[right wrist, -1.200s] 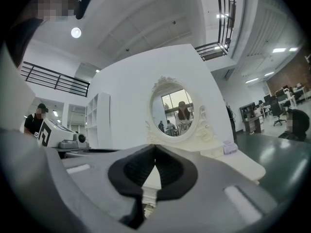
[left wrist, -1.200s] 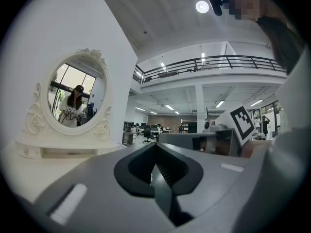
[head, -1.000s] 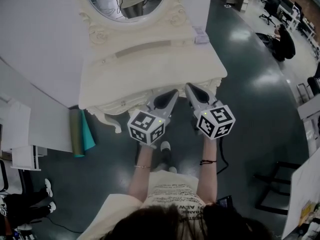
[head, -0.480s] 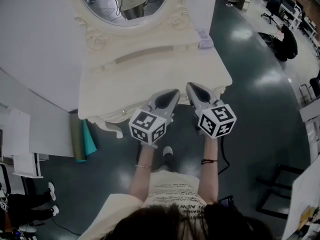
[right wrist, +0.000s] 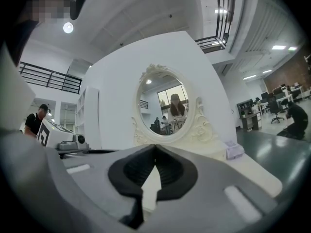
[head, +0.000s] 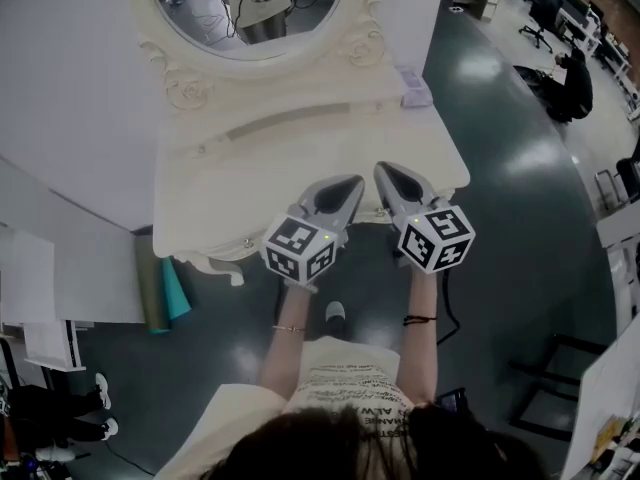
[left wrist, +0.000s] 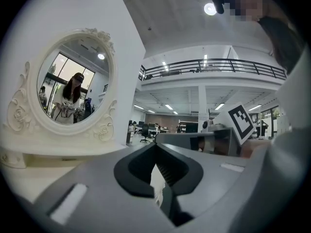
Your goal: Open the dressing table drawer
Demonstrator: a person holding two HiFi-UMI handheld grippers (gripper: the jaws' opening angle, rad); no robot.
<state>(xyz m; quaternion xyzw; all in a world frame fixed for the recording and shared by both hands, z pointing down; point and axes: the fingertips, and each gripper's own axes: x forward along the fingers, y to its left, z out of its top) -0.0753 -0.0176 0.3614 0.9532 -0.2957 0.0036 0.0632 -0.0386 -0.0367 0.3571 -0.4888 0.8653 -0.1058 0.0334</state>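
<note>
Both tools are clamped right down: the left tool (head: 350,181) has its dark pads meeting at the tips with nothing between them, and the right tool (head: 384,169) matches it, shut and empty. They ride side by side, close together and pointing level, marker cubes trailing towards the person. Straight past each set of pads you get the oval mirror (head: 245,8), so both are aimed over the cream desk (head: 250,168), not at its front. And here's the change: a second ago the tips sat just inside the front lip, and now that lip has slid well back under the tool bodies, so the pair have pushed forward together over the bare top, barely dropping. The drawer itself? It should sit in the carved front apron (head: 225,251) beneath the lip, below and behind the tips, but no view shows its face or a handle. So nothing has been opened or even touched yet, I'd say. Judging from this, the tools are overshooting: they need to come back, sink below the lip and spread before any pull can start. A small lilac box (head: 413,86) sits at the desk's far right corner, well clear.
</note>
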